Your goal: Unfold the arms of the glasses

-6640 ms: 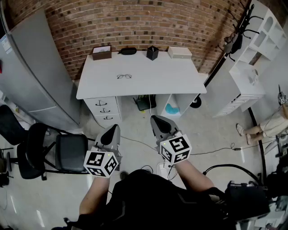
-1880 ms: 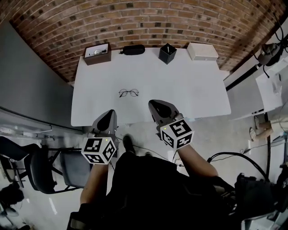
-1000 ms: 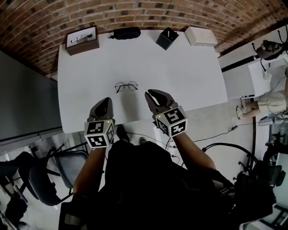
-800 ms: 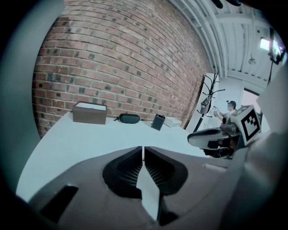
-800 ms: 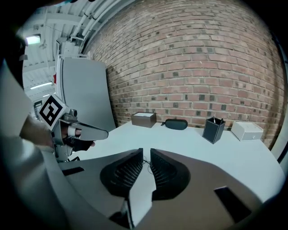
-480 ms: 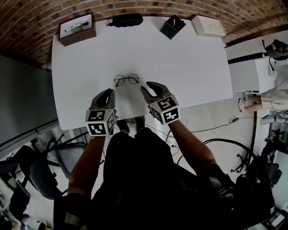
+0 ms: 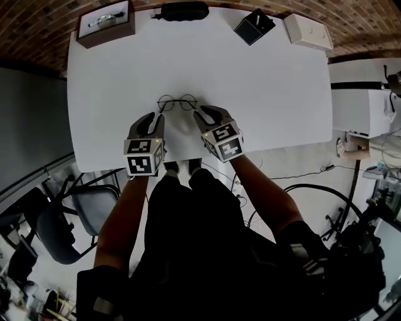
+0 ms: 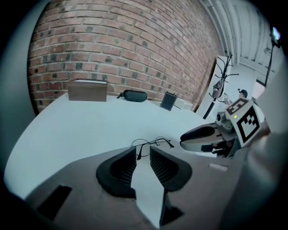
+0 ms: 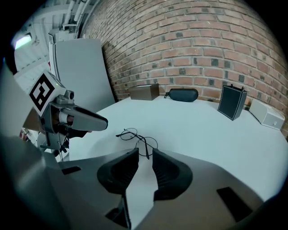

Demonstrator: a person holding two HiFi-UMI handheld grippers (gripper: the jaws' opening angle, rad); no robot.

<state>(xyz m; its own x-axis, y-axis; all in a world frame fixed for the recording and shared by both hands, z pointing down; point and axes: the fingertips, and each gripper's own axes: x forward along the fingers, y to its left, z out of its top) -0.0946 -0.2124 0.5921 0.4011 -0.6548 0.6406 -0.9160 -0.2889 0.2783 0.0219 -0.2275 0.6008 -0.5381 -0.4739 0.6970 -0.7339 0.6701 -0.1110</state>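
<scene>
Head view: thin round wire-rimmed glasses (image 7: 177, 102) lie mid white desk (image 7: 269, 94), just beyond left gripper (image 7: 152, 118) and right gripper (image 7: 203, 113). Both grippers' jaws are opening and pinch nothing. Whether the glasses' arms are folded is unclear.

One worktop (image 7: 269, 94) carries one pair of glasses (image 7: 177, 102), one brown box (image 7: 104, 23), one black case (image 7: 185, 10), one black holder (image 7: 254, 27) and one white box (image 7: 307, 31)

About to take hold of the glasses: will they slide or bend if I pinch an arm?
Probably light: the glasses are thin wire with round lenses, so likely to skid on the smooth white table. The wire arms look springy and easily bent; pinch gently.
</scene>
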